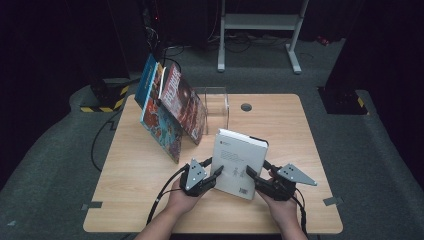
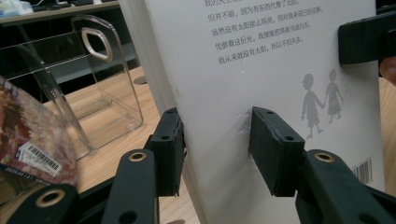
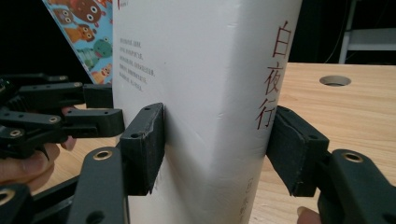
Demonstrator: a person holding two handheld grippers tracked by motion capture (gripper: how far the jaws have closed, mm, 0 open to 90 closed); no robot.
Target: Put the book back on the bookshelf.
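Two grips, one book: both grippers clamp the same white book [image 1: 238, 164], which stands upright near the front middle of the table [image 1: 280, 125].
Left gripper [image 1: 212, 173]: jaws closed on the book's left edge, one pad on the back cover, the other on the far face; the cover dimples under the near pad [image 2: 273, 151].
Right gripper [image 1: 252, 178]: jaws closed across the spine side, one pad on the back cover and the other just past the red spine lettering.
Book's long axis: vertical, leaning slightly away from the person, bottom edge at or close to the tabletop; whether it touches, I cannot tell.
Which hand is nearer: neither, as they sit level on opposite sides of the book.
Beyond the book: a clear acrylic stand [image 1: 216, 108] lies behind it and a little to the left.
Farther left of the book: colourful books [image 1: 170, 107] lean toward the stand.
Likely move, as a judgement: carrying the book forward and leftward toward the stand, keeping it upright.
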